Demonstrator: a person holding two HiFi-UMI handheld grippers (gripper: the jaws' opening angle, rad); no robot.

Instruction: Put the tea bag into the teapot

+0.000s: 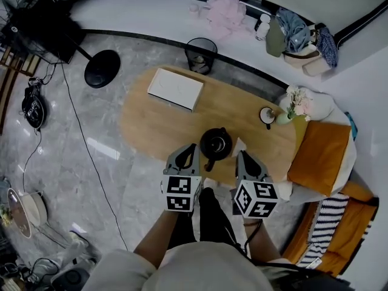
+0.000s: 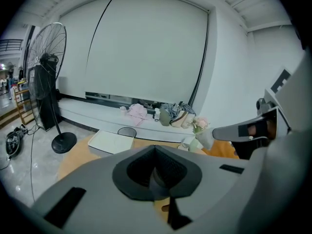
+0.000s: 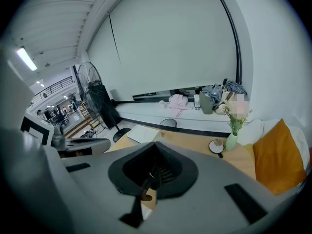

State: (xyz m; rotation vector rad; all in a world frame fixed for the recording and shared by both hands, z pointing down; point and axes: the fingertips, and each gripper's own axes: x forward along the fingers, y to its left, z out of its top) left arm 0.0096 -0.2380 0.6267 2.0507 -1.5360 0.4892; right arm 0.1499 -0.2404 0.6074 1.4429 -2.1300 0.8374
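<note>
While the scene is viewed from overhead, teapot [image 1: 215, 143]: set at mid-frame on the oval wooden counter [image 1: 145, 123], just above both finger tips.
Tea bag [image 1: 240, 145]: taken to be the pale flat piece lying just right of the teapot, partly covered by the right gripper.
Left gripper [image 1: 193, 147]: fingers [image 2: 83, 184] pressed together, nothing between them.
Right gripper [image 1: 241, 155]: fingers [image 3: 229, 179] closed together, nothing made out between them.
Surroundings: white box [image 1: 176, 88] lies at the counter's upper left; cup [image 1: 267, 115] and flower vase [image 1: 290, 109] stand at its right; bin [image 1: 200, 54] is on the floor above.
</note>
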